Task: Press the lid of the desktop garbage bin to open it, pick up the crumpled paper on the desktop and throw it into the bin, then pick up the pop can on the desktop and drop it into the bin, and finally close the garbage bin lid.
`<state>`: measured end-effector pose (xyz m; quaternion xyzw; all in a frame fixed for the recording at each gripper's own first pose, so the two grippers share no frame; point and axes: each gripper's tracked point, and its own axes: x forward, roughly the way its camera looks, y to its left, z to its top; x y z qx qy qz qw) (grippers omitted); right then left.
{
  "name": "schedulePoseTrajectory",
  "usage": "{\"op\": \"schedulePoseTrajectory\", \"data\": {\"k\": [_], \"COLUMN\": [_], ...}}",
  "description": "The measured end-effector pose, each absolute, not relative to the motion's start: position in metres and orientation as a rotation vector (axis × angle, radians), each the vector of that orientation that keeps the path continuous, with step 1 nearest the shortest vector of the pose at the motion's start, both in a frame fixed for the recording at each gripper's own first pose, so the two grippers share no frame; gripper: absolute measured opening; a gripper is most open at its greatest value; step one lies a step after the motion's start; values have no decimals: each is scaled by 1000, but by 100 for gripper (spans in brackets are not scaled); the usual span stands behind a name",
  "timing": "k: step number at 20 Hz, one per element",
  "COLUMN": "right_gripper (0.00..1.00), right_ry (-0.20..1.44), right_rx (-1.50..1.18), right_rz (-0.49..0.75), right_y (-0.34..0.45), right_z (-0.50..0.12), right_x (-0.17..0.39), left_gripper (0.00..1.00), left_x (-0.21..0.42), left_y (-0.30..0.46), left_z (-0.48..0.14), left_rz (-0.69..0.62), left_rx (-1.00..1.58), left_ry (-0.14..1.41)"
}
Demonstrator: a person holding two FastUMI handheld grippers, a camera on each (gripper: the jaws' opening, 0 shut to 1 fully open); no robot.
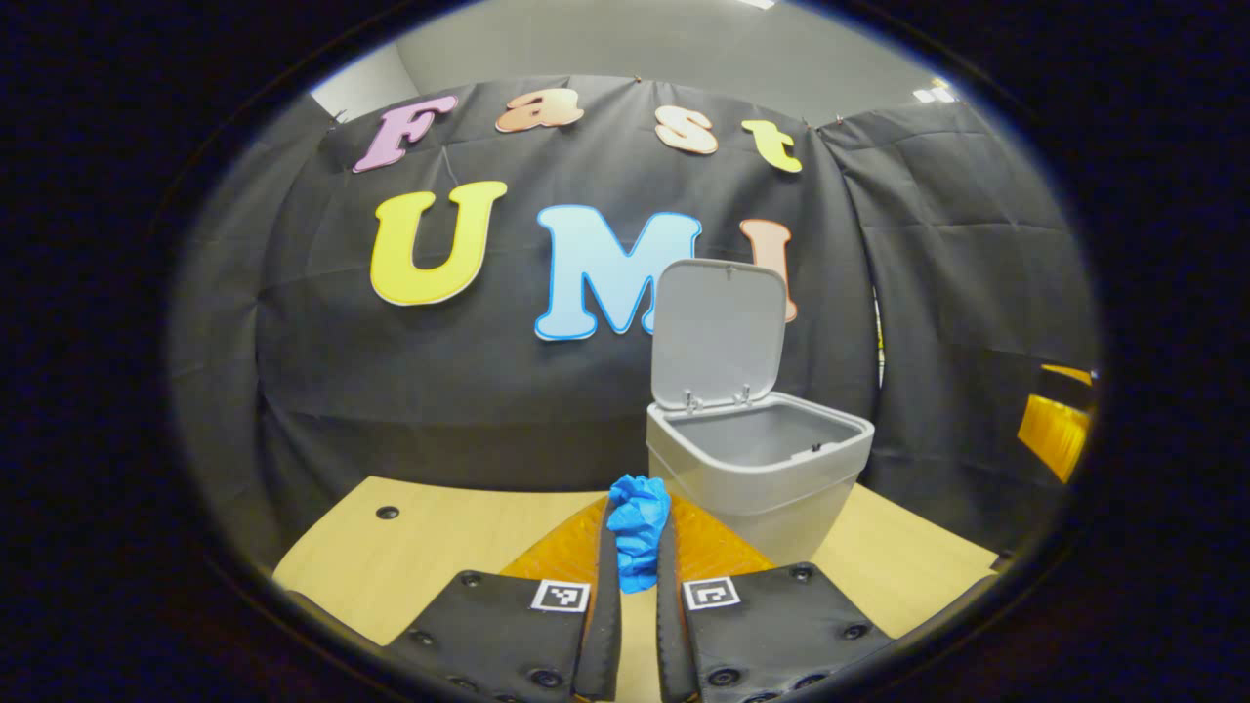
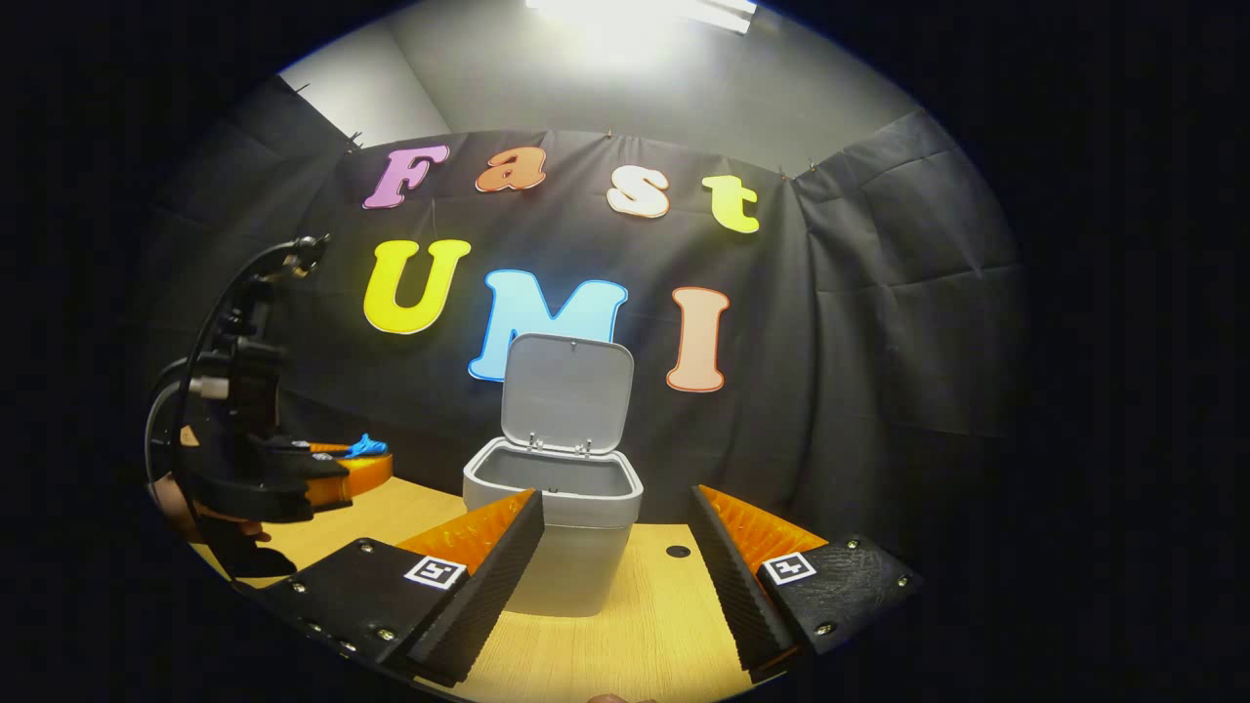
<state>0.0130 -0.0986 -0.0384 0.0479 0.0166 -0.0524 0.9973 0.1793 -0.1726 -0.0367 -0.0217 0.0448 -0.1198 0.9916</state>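
A crumpled blue paper wad (image 1: 638,532) sits clamped between the left gripper (image 1: 638,586) fingers, raised just short of the grey plastic bin (image 1: 760,467), whose lid (image 1: 718,332) stands upright. The right gripper (image 2: 615,557) waits, fingers spread. Released early, the wad could hit the rim and fall outside. No readable label shows.

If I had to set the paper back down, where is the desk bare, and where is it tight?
Bare desk lies left of the bin, out toward the small round hole, and in front of the bin between the open right gripper fingers. It is tight at the left gripper, shut on the blue crumpled paper close beside the bin; the lid stands up.
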Motion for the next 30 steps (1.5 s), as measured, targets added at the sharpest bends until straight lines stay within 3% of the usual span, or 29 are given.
{"op": "schedulePoseTrajectory", "data": {"k": [12,13,19,20,21,22,27,30], "right_gripper": [95,95,95,95,95,95,95,95], "right_ry": [110,119,153,158,163,167,179,186], "right_rx": [133,134,134,135,138,141,128,130], "right_rz": [-163,-167,-223,-234,-245,-256,-286,-279], "right_y": [-103,-102,-105,-106,-107,-109,-108,-102], "right_z": [-61,-64,-70,-72,-72,-73,-73,-74], "right_x": [2,0,-16,-19,-21,-25,-36,-37], "left_gripper": [21,29,31,16,34,34,61,87], "left_x": [248,252,270,272,274,277,272,268], "left_y": [-257,-261,-276,-278,-279,-281,-287,-288], "left_z": [-19,-21,-35,-36,-39,-41,-43,-33], "left_rz": [-365,-374,-403,-407,-409,-410,-446,-466], "left_rx": [13,18,28,28,29,25,9,-5], "left_ry": [35,39,59,66,77,91,114,94]}}
